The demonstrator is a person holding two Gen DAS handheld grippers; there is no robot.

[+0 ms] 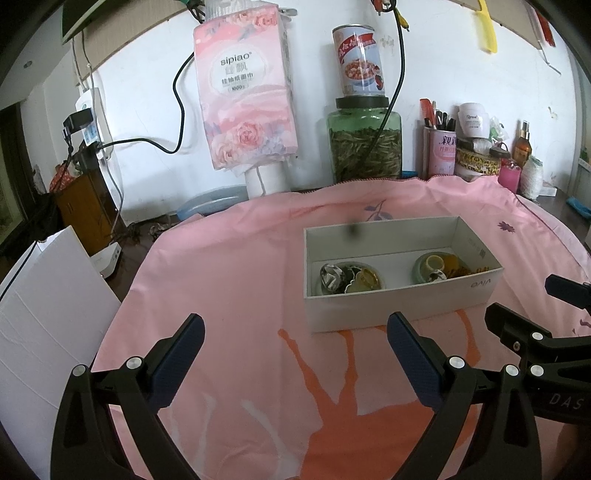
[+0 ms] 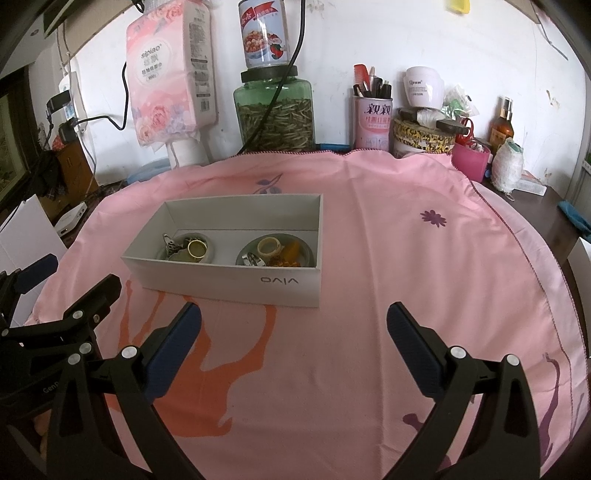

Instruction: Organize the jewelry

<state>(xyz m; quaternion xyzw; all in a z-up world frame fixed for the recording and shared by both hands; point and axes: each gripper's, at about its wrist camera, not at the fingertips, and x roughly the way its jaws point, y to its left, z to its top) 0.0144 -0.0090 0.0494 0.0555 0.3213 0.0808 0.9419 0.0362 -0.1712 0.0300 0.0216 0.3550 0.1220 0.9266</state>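
White wall (image 2: 369, 37) backs the clutter: a hanging tissue pack (image 1: 245, 92), a green jar (image 2: 275, 110) under a tin can (image 2: 264, 33); nothing blocks my way; pink cloth (image 2: 369, 277) covers the table; on it the white box (image 2: 229, 277) holds two small dishes (image 2: 275, 253) of jewelry (image 2: 197, 248), beyond my left gripper (image 1: 295, 347) and right gripper (image 2: 293, 332), both spread wide and holding nothing.

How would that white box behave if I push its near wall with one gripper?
The white box looks like thin card, so probably light; it would likely slide, perhaps bunching the pink cloth under it. Its low, wide shape makes tipping unlikely. The two small dishes inside sit loose, so jewelry may shift.
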